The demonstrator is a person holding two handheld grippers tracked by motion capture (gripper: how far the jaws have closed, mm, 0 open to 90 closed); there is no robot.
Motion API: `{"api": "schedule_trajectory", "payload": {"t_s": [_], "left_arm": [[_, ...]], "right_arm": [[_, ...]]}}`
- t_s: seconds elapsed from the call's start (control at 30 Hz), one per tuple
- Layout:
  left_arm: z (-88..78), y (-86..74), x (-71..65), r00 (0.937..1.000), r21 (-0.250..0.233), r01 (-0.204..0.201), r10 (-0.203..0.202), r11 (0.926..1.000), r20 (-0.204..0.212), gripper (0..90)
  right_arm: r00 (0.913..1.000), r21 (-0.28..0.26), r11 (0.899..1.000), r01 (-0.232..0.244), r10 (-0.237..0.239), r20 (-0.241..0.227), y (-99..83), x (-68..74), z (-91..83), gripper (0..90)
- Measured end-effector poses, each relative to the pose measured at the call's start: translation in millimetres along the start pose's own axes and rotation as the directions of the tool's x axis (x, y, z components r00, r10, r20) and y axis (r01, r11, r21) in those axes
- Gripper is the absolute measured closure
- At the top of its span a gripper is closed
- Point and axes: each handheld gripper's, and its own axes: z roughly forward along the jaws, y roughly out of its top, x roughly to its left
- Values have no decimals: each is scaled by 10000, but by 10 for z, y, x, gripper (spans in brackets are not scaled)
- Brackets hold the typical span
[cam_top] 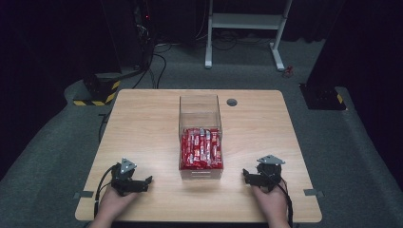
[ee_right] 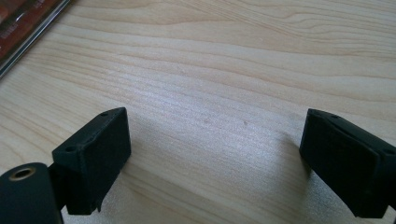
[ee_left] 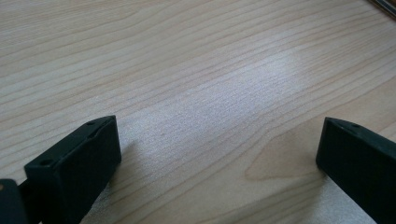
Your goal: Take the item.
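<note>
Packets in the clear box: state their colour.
Red with white markings, the packets; the high view shows them best.

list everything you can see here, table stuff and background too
table: one, light wood, centre of the high view
clear box: one, transparent, middle of the table
red packets: a packed layer, count unclear, red and white, in the near part of the box
cable grommet: one, dark grey, far edge of the table
white frame: one, white, on the floor behind the table
left gripper: one, black, near left of the table, jaws open, holds nothing
right gripper: one, black, near right, jaws open, holds nothing
</note>
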Motion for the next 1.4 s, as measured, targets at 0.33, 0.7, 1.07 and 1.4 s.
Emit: {"api": "schedule_trajectory", "payload": {"t_s": [0.33,0.7,1.07,1.4], "left_arm": [[1,5,4,10000,42,-70,70,10000,9,3],[6,11,8,9999,30,-112,112,9999,14,2],[2,3,3,10000,-2,-41,41,10000,26,3],[-6,-5,0,10000,-3,-6,6,10000,7,3]], "right_arm": [[10000,20,10000,-38,38,11,4,1,4,86],[9999,28,9999,100,-99,-119,9,-10,7,87],[9991,107,9992,380,-378,-173,36,-17,-6,100],[9968,-463,9970,619,-641,-487,92,21,-137,102]]}}
